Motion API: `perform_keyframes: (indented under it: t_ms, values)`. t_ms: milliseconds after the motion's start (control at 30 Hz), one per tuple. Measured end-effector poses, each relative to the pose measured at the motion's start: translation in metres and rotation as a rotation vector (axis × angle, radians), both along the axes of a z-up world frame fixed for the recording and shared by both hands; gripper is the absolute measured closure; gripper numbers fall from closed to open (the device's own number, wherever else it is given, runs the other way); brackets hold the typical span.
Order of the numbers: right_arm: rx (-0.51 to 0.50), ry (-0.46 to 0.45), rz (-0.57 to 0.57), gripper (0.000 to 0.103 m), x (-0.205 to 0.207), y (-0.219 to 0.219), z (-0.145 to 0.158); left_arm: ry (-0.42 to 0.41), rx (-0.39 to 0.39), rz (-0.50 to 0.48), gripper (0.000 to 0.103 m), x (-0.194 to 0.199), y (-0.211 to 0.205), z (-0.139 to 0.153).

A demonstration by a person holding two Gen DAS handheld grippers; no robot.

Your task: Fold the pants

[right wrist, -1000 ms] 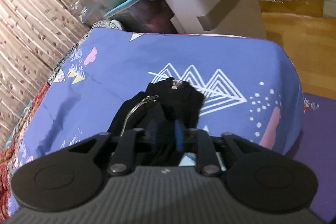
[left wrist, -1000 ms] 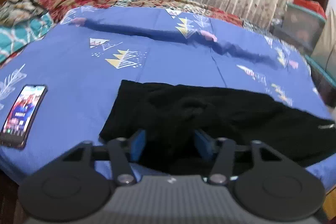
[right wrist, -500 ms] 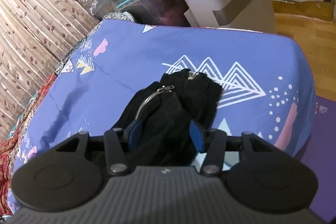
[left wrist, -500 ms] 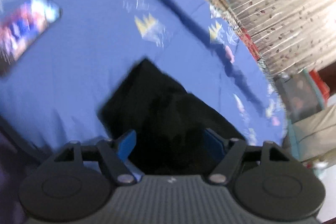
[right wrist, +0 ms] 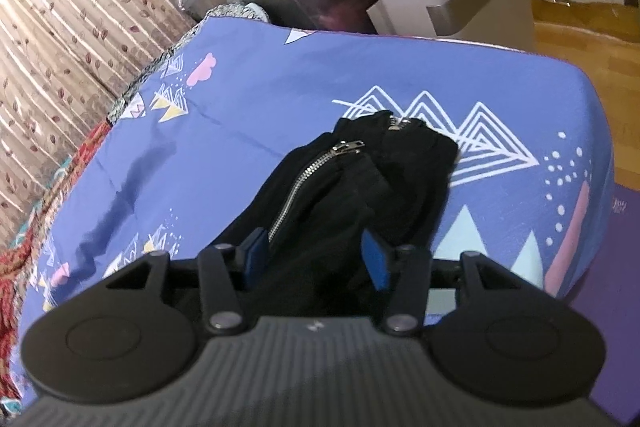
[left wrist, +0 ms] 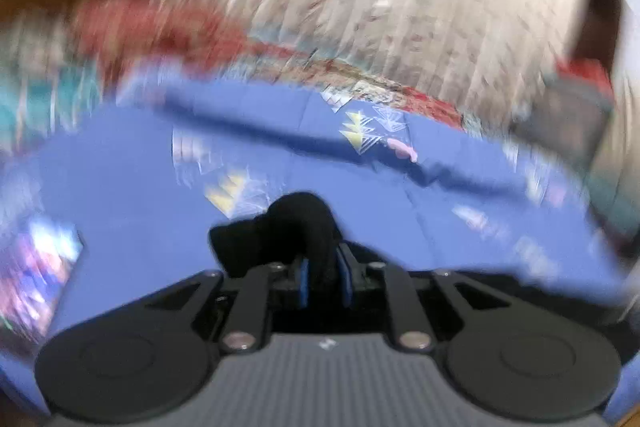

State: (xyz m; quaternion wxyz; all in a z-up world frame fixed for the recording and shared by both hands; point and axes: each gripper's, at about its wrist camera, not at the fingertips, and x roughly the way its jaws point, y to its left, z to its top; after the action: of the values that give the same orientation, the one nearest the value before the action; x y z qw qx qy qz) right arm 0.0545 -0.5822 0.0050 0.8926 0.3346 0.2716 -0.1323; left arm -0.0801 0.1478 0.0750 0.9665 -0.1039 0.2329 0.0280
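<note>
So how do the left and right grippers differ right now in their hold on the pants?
The left gripper has its blue pads pinched close on a bunched fold of the black pants, while the right gripper stands wide open, its pads straddling the zippered end of the pants without clamping. The left wrist view is motion-blurred; the right wrist view is sharp. Both sit over the blue bedsheet.

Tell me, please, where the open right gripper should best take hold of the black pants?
Probably the thick zipper end of the pants lying between the right gripper fingers: approach straight along the fabric and close across it. The left gripper already pinches the other end.
</note>
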Motion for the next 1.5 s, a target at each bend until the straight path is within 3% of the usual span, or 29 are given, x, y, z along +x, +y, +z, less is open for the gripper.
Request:
perform_keyframes:
  t_ms: [33, 133, 167, 267, 333, 400, 600, 800, 967, 1133, 1400, 1467, 1500]
  values:
    - [-0.002, 0.003, 0.0, 0.049, 0.001, 0.001, 0.0, 0.058, 0.024, -0.007, 0.088, 0.004, -0.005, -0.012]
    - [0.004, 0.005, -0.012, 0.049, 0.001, 0.002, 0.0, 0.286, -0.019, 0.014, 0.084, 0.016, -0.002, -0.067]
    - [0.005, 0.004, -0.013, 0.049, 0.0, 0.002, 0.0, 0.316, -0.036, 0.026, 0.083, 0.013, -0.001, -0.078]
    - [-0.012, 0.006, -0.012, 0.049, -0.002, 0.002, 0.004, 0.293, -0.083, 0.035, 0.076, 0.002, -0.001, -0.07]
    - [-0.012, -0.004, -0.023, 0.049, -0.004, 0.0, 0.006, 0.288, -0.128, 0.028, 0.06, -0.002, 0.005, -0.06]
    - [0.003, -0.02, -0.036, 0.049, -0.007, -0.005, 0.007, 0.249, -0.178, 0.043, 0.05, -0.01, 0.013, -0.047]
    - [0.008, -0.054, -0.082, 0.049, -0.019, -0.02, 0.012, 0.09, -0.349, 0.066, 0.049, -0.016, 0.037, -0.006]
    - [0.025, -0.069, -0.084, 0.048, -0.019, -0.034, 0.009, 0.109, -0.276, -0.014, 0.049, 0.034, 0.005, -0.005]
    - [0.038, -0.039, -0.044, 0.048, -0.004, -0.038, -0.003, 0.25, -0.265, -0.05, 0.052, 0.069, -0.022, -0.04]
    - [0.027, 0.005, -0.021, 0.048, 0.016, -0.046, -0.021, 0.337, -0.213, -0.035, 0.052, 0.066, -0.041, -0.063]
    - [-0.11, 0.011, 0.076, 0.049, 0.032, -0.045, -0.018, 0.369, -0.182, -0.013, 0.052, 0.065, -0.046, -0.059]
    - [-0.093, 0.072, 0.126, 0.052, 0.039, -0.046, -0.029, 0.376, -0.162, -0.012, 0.052, 0.067, -0.049, -0.06]
    - [-0.079, 0.081, 0.143, 0.068, 0.039, -0.045, -0.033, 0.378, -0.153, -0.011, 0.052, 0.066, -0.051, -0.059]
